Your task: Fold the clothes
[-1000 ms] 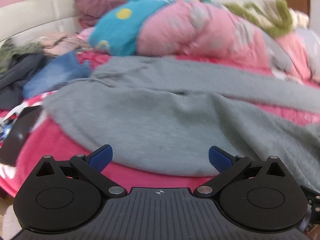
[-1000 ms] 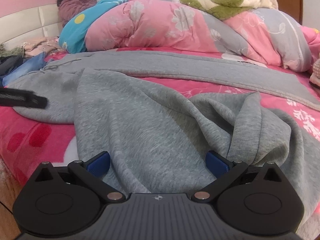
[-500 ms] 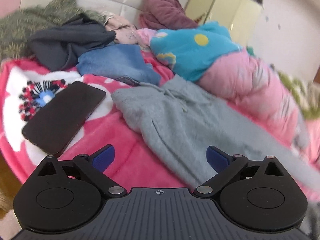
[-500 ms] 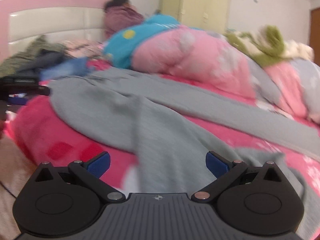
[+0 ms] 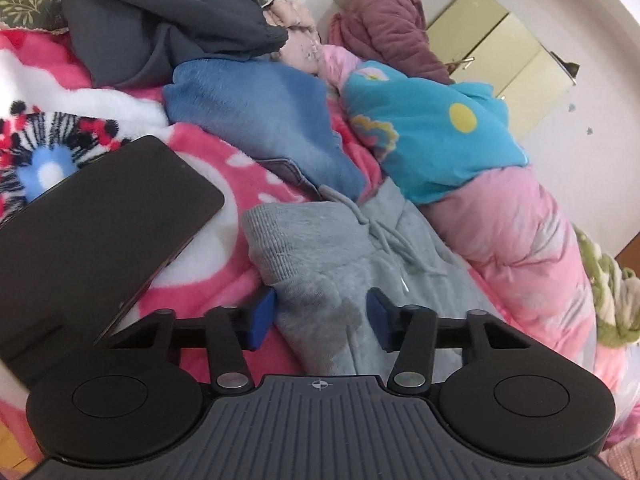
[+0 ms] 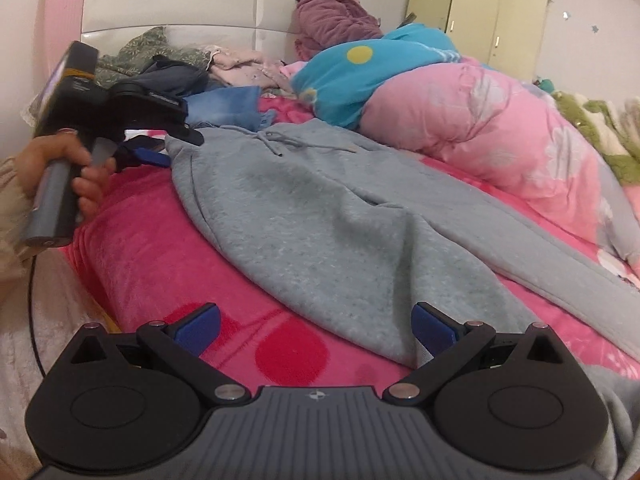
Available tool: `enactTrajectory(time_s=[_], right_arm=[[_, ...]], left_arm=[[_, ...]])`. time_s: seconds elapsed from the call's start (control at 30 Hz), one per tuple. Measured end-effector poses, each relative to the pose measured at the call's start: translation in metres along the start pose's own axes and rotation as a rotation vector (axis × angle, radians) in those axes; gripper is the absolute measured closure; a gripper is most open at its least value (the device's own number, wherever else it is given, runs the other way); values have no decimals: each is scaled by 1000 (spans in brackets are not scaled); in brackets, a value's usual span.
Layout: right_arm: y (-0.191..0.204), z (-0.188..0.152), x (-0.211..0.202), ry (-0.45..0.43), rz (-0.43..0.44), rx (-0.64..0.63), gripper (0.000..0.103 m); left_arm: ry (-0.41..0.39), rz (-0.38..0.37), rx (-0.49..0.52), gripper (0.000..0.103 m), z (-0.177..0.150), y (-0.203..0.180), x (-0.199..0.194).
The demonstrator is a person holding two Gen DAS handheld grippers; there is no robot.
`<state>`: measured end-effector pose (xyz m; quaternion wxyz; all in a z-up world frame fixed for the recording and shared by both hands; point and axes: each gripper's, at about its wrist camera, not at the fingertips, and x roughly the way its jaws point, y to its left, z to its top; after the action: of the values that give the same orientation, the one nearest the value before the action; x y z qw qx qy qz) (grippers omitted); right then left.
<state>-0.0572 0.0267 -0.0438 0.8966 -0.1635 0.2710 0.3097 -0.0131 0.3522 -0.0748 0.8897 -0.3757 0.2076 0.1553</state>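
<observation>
Two tongs work the grey sweatpants (image 6: 328,216) spread on the bed (image 6: 144,240). Our left tongs (image 5: 320,316) straddle the waistband, half-closed, not yet pinching; our right tongs (image 6: 316,328) gape empty. Next, we judge, clamp the waistband

- Grey sweatpants (image 6: 320,216) lie spread flat on the pink blanket, unfolded.
- Ribbed waistband (image 5: 296,236) faces the headboard end, its drawstring (image 5: 384,240) loose across the front.
- Legs stretch away, one beside the pink duvet.
</observation>
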Motion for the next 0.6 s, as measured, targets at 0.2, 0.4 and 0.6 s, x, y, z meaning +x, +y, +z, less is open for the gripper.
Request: enactTrajectory(time_s=[0.2, 0.4, 0.6], right_arm=[[12, 4, 26, 7, 74, -8, 27], [39, 8, 47, -20, 114, -126, 36], [64, 11, 62, -62, 73, -273, 45]], left_arm=[[-33, -32, -22, 88, 2, 9, -5], [-46, -39, 8, 86, 4, 6, -6], [-58, -44, 27, 82, 1, 8, -3]])
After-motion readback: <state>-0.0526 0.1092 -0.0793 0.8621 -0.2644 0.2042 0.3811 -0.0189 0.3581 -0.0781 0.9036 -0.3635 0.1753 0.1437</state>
